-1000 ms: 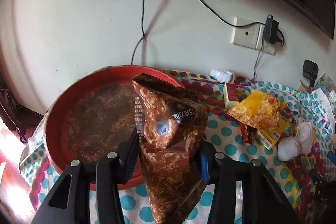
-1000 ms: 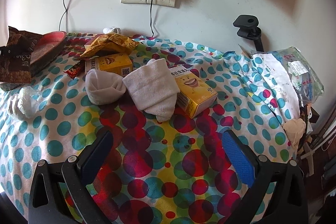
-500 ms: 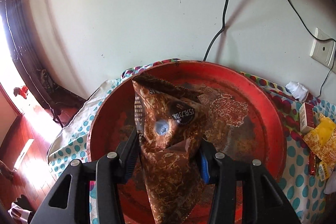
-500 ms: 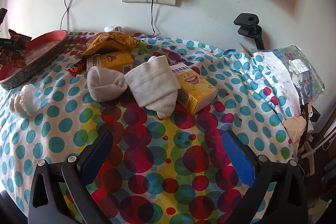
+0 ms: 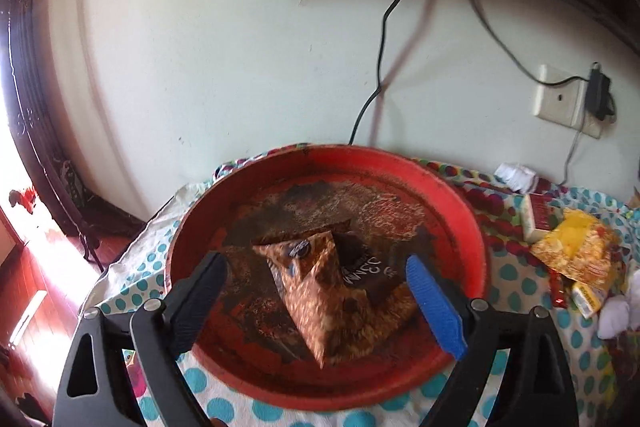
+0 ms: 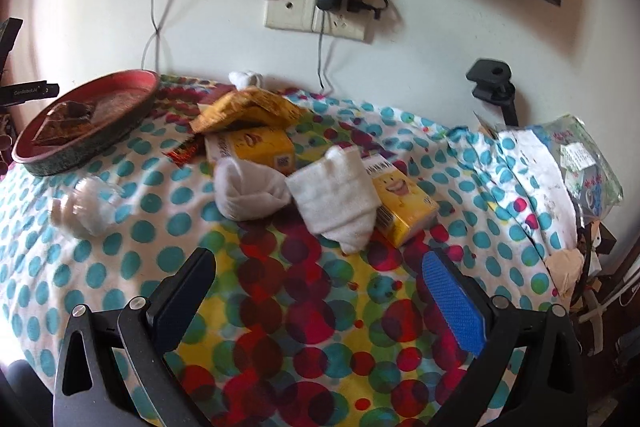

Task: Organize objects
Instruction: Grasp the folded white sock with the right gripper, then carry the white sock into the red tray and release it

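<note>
A brown snack bag point(image 5: 336, 291) lies in the round red tray point(image 5: 464, 211) at the table's left end. My left gripper point(image 5: 316, 291) is open above it, fingers either side and apart from the bag. The tray point(image 6: 132, 115) with the bag point(image 6: 64, 121) also shows far left in the right wrist view. My right gripper point(image 6: 316, 291) is open and empty over the polka-dot cloth point(image 6: 304, 327), short of two rolled white cloths point(image 6: 252, 187) point(image 6: 340, 195) and two yellow boxes point(image 6: 256, 145) point(image 6: 404, 211).
A yellow snack bag point(image 6: 248, 107), a red wrapper point(image 6: 184, 153) and a crumpled white wad point(image 6: 88, 207) lie on the cloth. Papers and a plastic bag point(image 6: 576, 163) sit at the right edge. A wall socket with charger point(image 6: 332, 7) and a black clamp point(image 6: 492, 79) are behind.
My left gripper carried the brown bag over the red tray, opened and let it go; the bag now lies in the tray. My right gripper has edged closer to the cloths.
</note>
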